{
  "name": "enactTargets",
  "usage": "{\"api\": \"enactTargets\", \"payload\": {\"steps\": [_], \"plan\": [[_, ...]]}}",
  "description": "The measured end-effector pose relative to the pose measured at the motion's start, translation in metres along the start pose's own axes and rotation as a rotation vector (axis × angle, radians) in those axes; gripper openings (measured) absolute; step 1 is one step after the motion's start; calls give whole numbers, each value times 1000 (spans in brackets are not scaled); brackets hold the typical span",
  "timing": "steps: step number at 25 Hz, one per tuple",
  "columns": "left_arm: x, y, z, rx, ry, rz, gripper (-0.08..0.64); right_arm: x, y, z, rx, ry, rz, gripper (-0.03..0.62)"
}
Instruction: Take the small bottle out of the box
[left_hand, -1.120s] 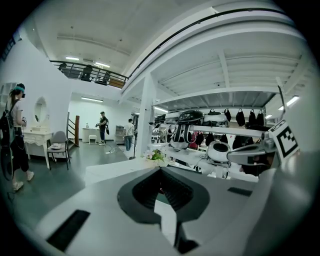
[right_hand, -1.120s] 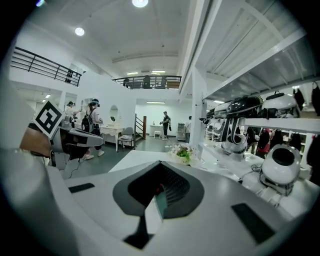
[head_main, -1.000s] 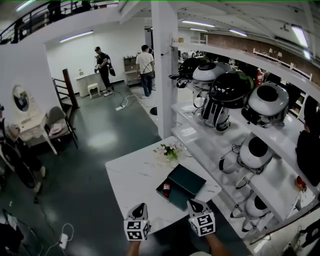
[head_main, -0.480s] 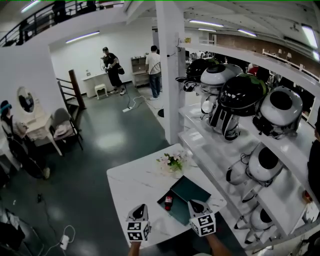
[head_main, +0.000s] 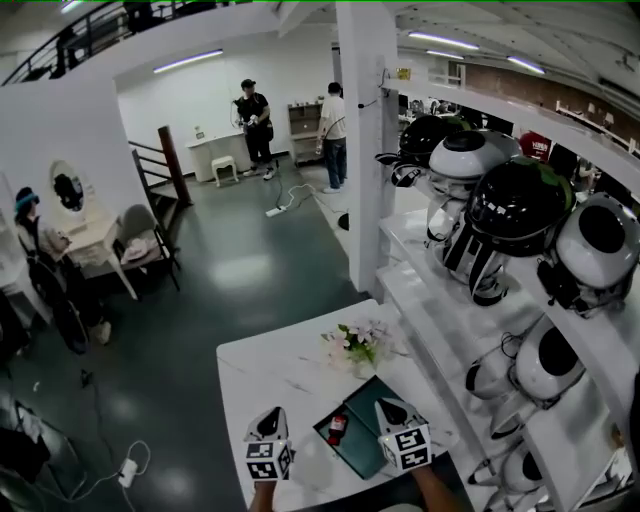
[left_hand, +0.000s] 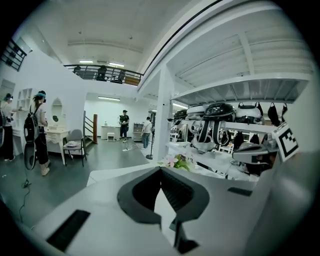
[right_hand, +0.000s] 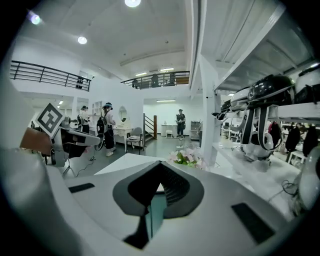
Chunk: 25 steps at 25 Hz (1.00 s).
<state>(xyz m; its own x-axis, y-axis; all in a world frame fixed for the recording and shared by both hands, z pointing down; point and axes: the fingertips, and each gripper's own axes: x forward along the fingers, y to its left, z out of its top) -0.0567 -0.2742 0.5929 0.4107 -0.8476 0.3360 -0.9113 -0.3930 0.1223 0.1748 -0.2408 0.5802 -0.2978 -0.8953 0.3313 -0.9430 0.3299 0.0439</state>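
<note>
The shell of the right gripper (right_hand: 160, 170) is finished in smooth, matt, pale plastic, and dark ribbed pads (right_hand: 175, 186) are set inside its jaws. The left gripper (left_hand: 161, 172) is finished alike. Under and ahead of both, a table (head_main: 270, 365) is topped with glossy white, marble-look stone. Between the grippers a matt dark box (head_main: 355, 445) is shown. Beyond the table, the dark floor (head_main: 230, 280) is polished and reflective.
</note>
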Motion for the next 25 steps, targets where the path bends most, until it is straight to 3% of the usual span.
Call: {"api": "enactTargets", "payload": {"steps": [7,14,25], "plan": [[18,17,6,-25,18,90,18,43,-9,2,-10,21,97,20],[19,26,-17,-49,66,155,18,70,7,-20,5,62,197,20],[25,30,-56,-84,125,119,18,81,36,-63,-4,170,229,20]]}}
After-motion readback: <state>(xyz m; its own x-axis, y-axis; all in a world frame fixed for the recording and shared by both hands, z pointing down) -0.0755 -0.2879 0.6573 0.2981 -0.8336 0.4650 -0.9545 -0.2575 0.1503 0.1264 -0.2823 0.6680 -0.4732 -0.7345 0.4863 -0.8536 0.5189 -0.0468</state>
